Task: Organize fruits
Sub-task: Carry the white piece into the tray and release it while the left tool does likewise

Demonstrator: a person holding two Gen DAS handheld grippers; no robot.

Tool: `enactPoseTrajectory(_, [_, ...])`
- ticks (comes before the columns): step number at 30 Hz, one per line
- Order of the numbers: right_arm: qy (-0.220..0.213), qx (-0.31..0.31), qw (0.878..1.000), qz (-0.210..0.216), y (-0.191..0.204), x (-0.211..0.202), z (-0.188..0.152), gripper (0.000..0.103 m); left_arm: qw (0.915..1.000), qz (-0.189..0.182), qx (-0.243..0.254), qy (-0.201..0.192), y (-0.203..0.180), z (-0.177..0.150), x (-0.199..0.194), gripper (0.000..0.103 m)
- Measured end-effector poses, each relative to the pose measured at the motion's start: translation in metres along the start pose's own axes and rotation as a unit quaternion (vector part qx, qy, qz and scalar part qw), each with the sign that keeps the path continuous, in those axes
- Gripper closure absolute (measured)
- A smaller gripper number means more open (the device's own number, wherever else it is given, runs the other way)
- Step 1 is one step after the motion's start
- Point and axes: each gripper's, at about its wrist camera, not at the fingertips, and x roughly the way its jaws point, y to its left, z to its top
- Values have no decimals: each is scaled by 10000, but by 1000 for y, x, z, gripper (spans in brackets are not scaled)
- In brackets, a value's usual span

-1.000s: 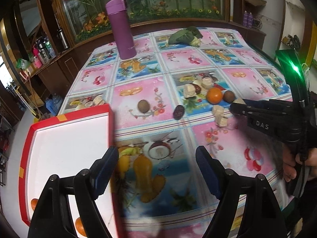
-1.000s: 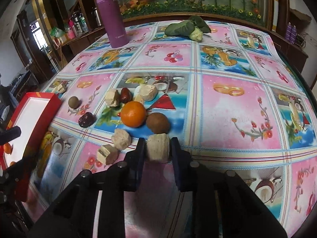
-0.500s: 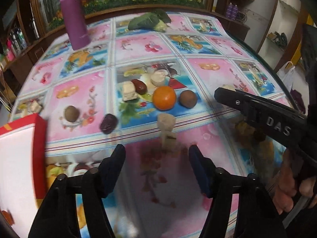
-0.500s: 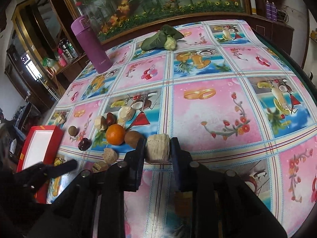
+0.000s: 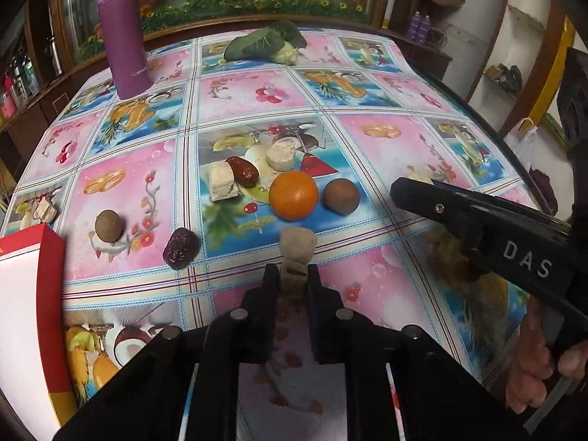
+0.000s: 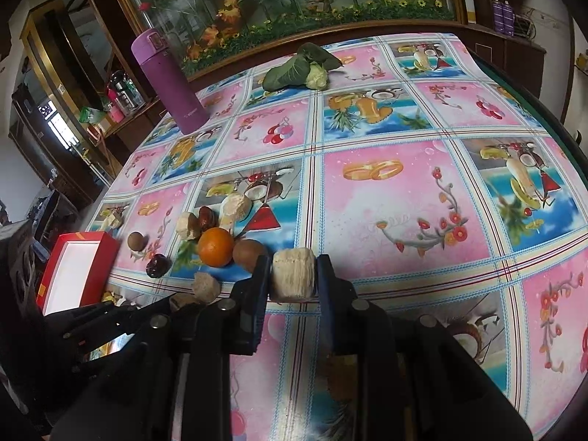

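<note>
- The left gripper (image 5: 292, 281) is clenched on a small beige chunk (image 5: 294, 281); both fingers press its sides, at the near edge of the fruit group.
- A second beige piece (image 5: 297, 244) sits just beyond the held chunk and touches it.
- The right gripper (image 6: 293, 275) is clamped on a pale ridged block (image 6: 293, 275), raised above the tablecloth (image 6: 386, 198).
- In the left wrist view the right gripper appears as a black bar marked "DAS" at the right edge, with a hand (image 5: 536, 367) on its handle.
- The orange (image 5: 293, 194) lies near the middle of the table, with a brown round fruit (image 5: 341, 196) just beside it on the right.
- Behind the orange: a cream wedge (image 5: 222, 183) touching a red date (image 5: 241, 171), and a pale disc (image 5: 281, 154).
- To the left lie a dark wrinkled date (image 5: 180, 248) and another brown round fruit (image 5: 108, 226), apart from each other.
- The red-rimmed white tray (image 5: 51, 257) sits at the left table edge.
- A purple flask (image 5: 125, 33) stands upright at the far left; a leafy vegetable (image 5: 264, 46) lies at the far side.
</note>
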Motion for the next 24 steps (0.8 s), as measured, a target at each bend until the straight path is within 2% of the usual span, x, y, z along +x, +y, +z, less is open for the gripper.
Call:
enactPoseTrajectory(5, [-63, -95, 9999, 26, 3, 0, -1, 75, 9998, -18, -163, -96, 11, -3, -10, 90])
enactPoseTrajectory(12, [-356, -454, 9982, 161, 19, -7, -4, 75, 9972, 94, -369, -649, 34, -17, -62, 90])
enactPoseTrajectory(19, [-625, -634, 9952, 406, 44, -13, -6, 75, 9897, 614, -821, -1002, 90, -43, -107, 90])
enactPoseTrajectory(24, [-470, -817, 9913, 920, 95, -2, -13, 75, 9791, 1126, -1243, -1147, 140, -59, -131, 90])
